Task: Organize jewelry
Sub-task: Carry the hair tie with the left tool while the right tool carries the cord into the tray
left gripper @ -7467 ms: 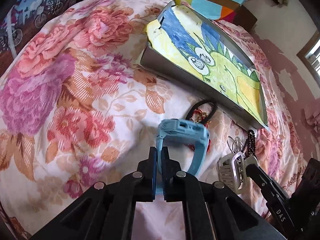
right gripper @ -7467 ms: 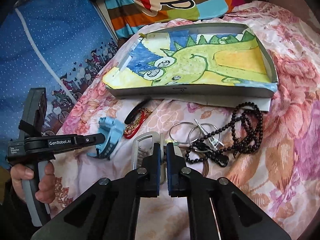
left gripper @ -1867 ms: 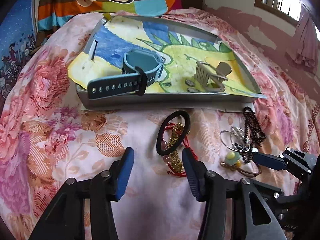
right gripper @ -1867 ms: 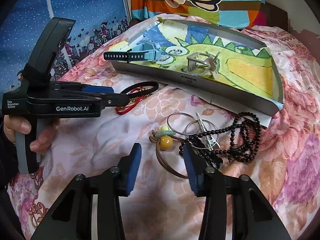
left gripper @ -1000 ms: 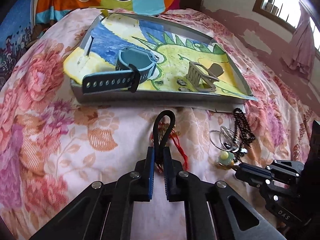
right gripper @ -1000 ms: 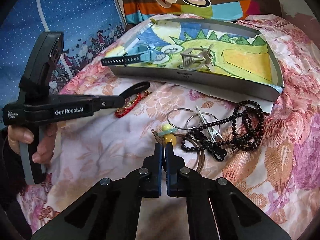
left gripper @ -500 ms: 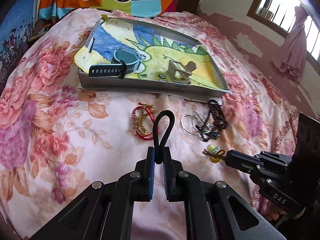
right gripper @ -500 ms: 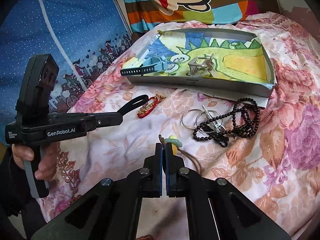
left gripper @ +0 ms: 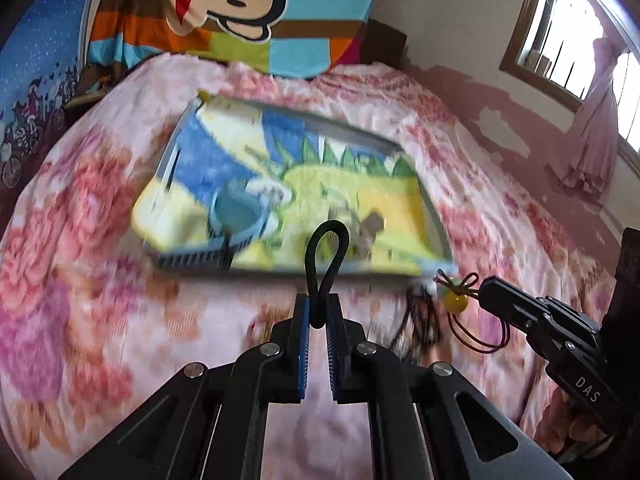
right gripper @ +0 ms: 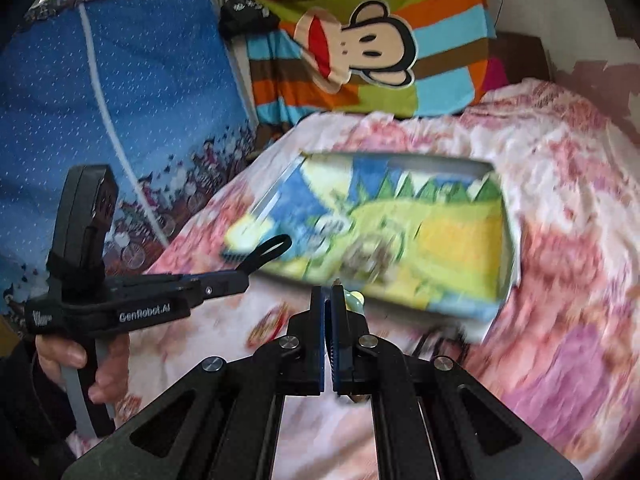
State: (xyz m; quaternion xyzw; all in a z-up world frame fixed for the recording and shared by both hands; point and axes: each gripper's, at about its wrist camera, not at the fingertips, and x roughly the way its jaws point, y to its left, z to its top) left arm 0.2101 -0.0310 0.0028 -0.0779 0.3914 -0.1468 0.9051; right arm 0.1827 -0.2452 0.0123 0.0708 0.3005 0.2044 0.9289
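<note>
While both grippers hang above the floral bedspread point(left gripper: 100, 240), each carries one item. Black hair tie point(left gripper: 326, 268): clamped between the closed jaws of the left gripper point(left gripper: 318, 320), its loop standing upright past the fingertips, in line with the near edge of the tray point(left gripper: 280, 272). From the right wrist view the same loop point(right gripper: 269, 250) sticks out of the left gripper point(right gripper: 224, 282), off the bedding. Beaded cord bracelet point(left gripper: 456, 298): yellow bead, pale green bead and brown cord, gripped in the closed jaws of the right gripper point(left gripper: 486, 292), with cord loops dangling below. In the right wrist view only its pale green bead point(right gripper: 354, 302) shows beside the pinched fingers of the right gripper point(right gripper: 328, 316).

Tray: shallow, grey-walled, lined with a dinosaur drawing. Blue watch point(left gripper: 236, 220) lies in its left part; a metal hair clip point(left gripper: 368, 232) lies to the right of it, blurred. Black bead necklace point(left gripper: 420, 320) lies on the bedspread in front of the tray, smeared by motion. A hand point(right gripper: 80, 364) grips the left handle. Striped monkey pillow point(left gripper: 224, 12) sits behind the tray.
</note>
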